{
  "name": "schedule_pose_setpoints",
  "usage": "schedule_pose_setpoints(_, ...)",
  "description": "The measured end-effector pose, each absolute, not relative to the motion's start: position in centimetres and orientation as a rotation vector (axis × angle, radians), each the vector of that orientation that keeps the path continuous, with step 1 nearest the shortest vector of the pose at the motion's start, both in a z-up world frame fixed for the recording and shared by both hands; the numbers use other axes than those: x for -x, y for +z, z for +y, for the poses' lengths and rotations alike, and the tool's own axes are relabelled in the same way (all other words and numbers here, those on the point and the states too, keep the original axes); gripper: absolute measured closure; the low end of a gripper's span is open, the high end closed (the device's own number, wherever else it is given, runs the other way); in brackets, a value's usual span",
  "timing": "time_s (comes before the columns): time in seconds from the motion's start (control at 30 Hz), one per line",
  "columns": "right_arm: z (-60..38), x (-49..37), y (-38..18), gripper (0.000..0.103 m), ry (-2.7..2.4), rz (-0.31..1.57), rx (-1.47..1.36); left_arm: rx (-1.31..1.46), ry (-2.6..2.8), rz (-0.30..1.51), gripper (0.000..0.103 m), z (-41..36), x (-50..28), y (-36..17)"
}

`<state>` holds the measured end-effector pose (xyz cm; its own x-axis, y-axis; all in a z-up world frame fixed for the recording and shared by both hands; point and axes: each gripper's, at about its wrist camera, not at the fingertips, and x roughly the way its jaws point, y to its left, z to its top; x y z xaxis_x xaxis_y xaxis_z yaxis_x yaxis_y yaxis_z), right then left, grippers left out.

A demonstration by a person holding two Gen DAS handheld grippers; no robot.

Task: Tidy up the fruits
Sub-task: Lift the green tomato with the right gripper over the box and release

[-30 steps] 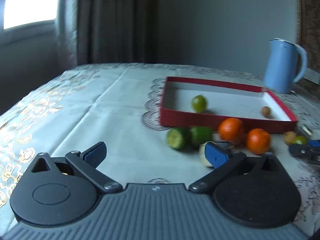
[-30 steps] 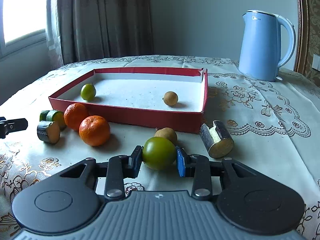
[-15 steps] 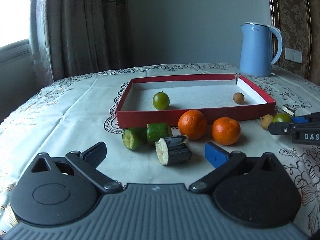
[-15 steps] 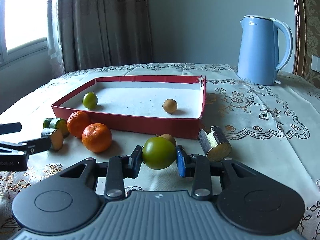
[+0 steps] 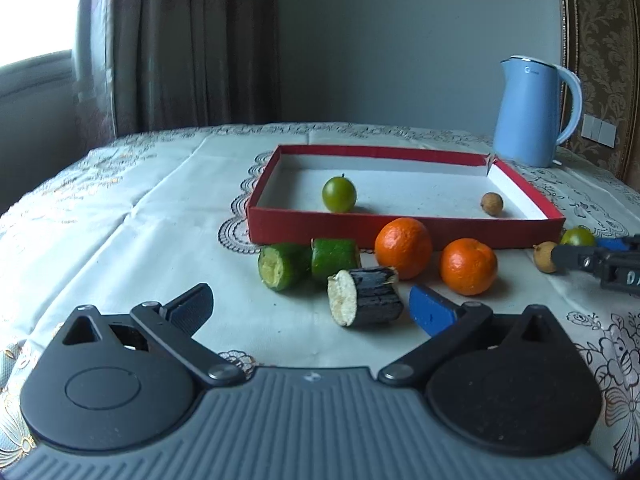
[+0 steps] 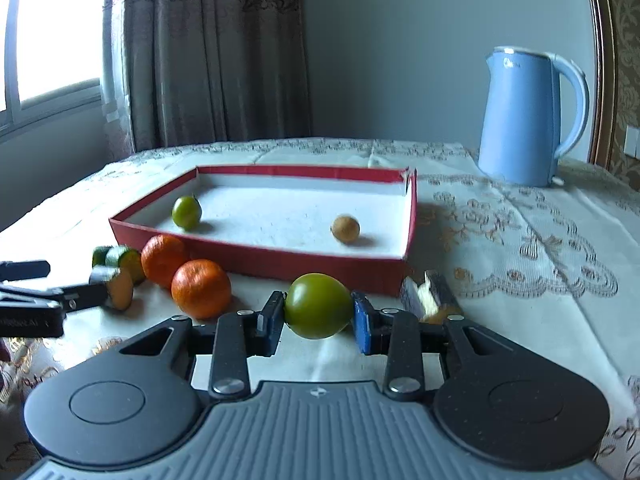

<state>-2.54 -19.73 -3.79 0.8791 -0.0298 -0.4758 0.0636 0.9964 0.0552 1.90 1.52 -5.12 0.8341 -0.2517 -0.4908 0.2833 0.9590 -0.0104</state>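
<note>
My right gripper (image 6: 318,318) is shut on a round green fruit (image 6: 318,305), held just above the cloth in front of the red tray (image 6: 256,258). Inside the tray lie a small green fruit (image 6: 186,211) and a brown longan (image 6: 345,228). My left gripper (image 5: 310,306) stands open near the cloth, with a dark cut piece (image 5: 366,300) lying between its fingers, nearer the right one. Behind that piece are two green cut pieces (image 5: 308,264) and two oranges (image 5: 404,246). Another cut piece (image 6: 430,296) lies blurred behind my right finger.
A blue kettle (image 6: 528,116) stands at the back right on the embroidered tablecloth (image 6: 520,248). A loose longan (image 5: 545,256) lies by the tray's right corner. Curtains and a window are at the back left.
The left view swung right and settled, so the dark cut piece now lies between the open left fingers. My right gripper rose slightly with the green fruit, hiding the longan behind it.
</note>
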Motion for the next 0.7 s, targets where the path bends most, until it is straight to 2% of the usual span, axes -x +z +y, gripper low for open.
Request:
schedule_pose_setpoints(0.4, -19.7, 0.2, 1.9, 0.069, -0.055, 0.339, -0.006, -0.031, -0.252, 0.57, 0.0, 2.0, -2.8, -5.4)
schedule_pose_setpoints(0.7, -20.4, -1.5, 3.1, 0.069, -0.063, 0.306, -0.02, -0.018, -0.256, 0.573, 0.0, 2.1, -2.9, -5.5)
